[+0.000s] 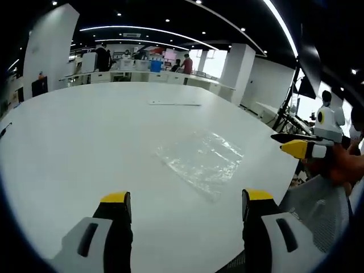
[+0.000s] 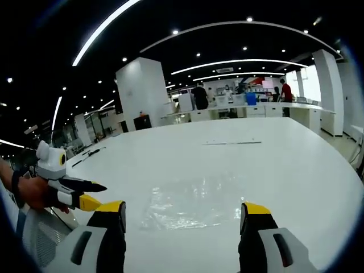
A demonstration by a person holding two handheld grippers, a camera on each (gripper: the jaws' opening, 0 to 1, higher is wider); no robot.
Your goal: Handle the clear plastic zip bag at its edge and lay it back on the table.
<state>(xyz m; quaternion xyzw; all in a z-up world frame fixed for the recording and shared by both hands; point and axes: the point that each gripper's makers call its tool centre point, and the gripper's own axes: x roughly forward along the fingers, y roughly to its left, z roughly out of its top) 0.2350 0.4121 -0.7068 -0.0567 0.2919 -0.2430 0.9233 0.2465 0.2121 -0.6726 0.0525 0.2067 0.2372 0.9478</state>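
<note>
The clear plastic zip bag (image 1: 200,159) lies flat and crinkled on the white table (image 1: 85,142), ahead and slightly right of my left gripper (image 1: 186,199). That gripper stands open above the table's near edge with nothing between its yellow-tipped fingers. In the right gripper view the bag (image 2: 193,203) rests just beyond my right gripper (image 2: 182,210), which is also open and holds nothing. Each gripper shows in the other's view, held in a hand: the right gripper (image 1: 300,147) at the right side, the left gripper (image 2: 85,194) at the left side. Neither touches the bag.
A thin pale strip (image 1: 173,103) lies farther back on the table (image 2: 296,170). A mesh chair back (image 1: 318,213) is by the near table edge. A tripod (image 1: 287,114) stands to the right, a white pillar (image 2: 142,91) and counters with people behind.
</note>
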